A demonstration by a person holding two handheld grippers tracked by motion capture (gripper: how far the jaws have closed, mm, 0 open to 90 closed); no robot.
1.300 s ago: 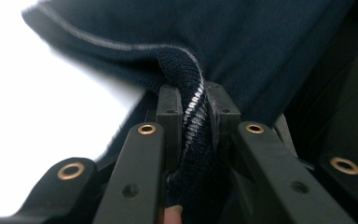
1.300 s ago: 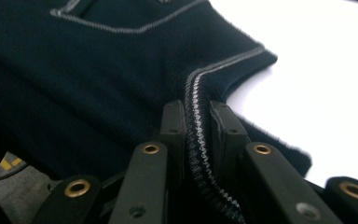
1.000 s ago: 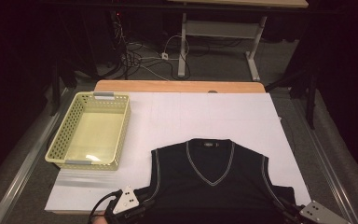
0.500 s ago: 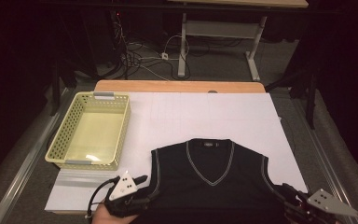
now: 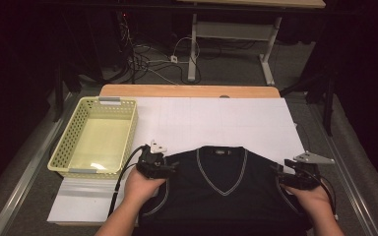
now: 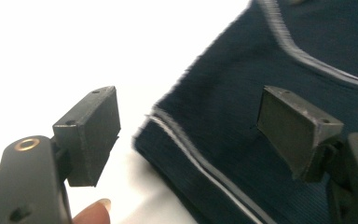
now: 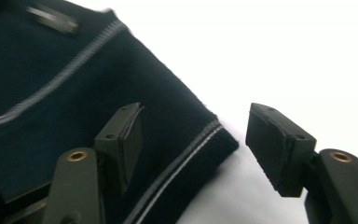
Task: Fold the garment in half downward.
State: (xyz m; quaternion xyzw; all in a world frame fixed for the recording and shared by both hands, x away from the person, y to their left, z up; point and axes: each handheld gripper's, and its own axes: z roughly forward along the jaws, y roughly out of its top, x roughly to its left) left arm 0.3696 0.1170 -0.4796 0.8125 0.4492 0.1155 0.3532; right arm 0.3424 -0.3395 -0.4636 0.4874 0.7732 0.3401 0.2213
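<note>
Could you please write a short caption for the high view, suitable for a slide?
Two hand-held grippers, left and right, open at the shoulders of a dark vest beside a yellow basket.

Both hands are now farther up the table than one second ago. The left gripper [image 5: 170,164] is now at the left shoulder of the vest [image 5: 224,191], and the right gripper [image 5: 281,173] at the right shoulder. Before, both were at the lower corners near the bottom edge. Both jaws have just been opening and now stand apart, each pair around a shoulder edge without pressing it.
</note>
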